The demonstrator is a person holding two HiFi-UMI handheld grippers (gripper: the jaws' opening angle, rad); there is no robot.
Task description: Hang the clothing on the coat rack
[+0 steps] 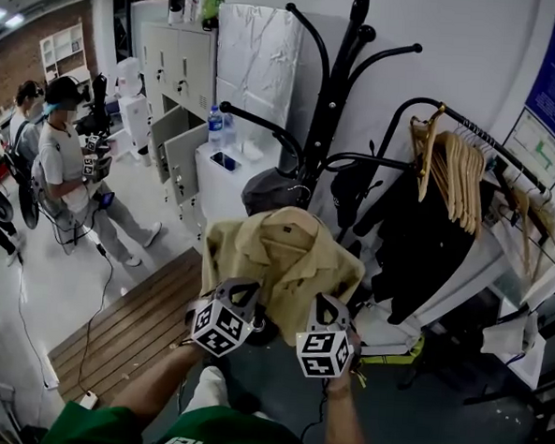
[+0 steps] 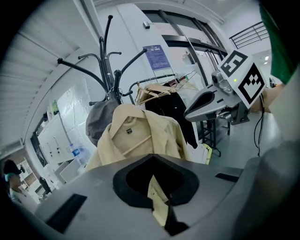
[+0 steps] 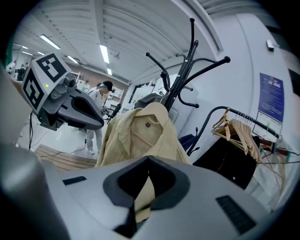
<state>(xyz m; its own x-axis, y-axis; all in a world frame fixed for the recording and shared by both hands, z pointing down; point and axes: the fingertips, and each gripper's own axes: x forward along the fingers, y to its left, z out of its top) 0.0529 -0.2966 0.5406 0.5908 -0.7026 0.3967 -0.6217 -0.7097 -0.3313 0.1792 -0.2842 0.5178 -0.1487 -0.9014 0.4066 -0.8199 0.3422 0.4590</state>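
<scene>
A tan shirt (image 1: 280, 263) hangs spread on a wooden hanger from the black coat rack (image 1: 337, 89), below a grey hat (image 1: 270, 190). My left gripper (image 1: 243, 299) is shut on the shirt's lower left edge. In the left gripper view a strip of tan cloth (image 2: 157, 201) is pinched between the jaws of that gripper (image 2: 152, 178), and the shirt (image 2: 140, 133) hangs ahead. My right gripper (image 1: 326, 311) is shut on the lower right edge. The right gripper view shows tan cloth (image 3: 143, 199) clamped in that gripper (image 3: 147, 176), under the shirt (image 3: 140, 136).
A clothes rail with wooden hangers (image 1: 454, 171) and a black garment (image 1: 417, 244) stands right of the rack. A white cabinet (image 1: 226, 180) with a bottle is behind it. A wooden platform (image 1: 131, 325) lies at lower left. People (image 1: 70, 166) stand at far left.
</scene>
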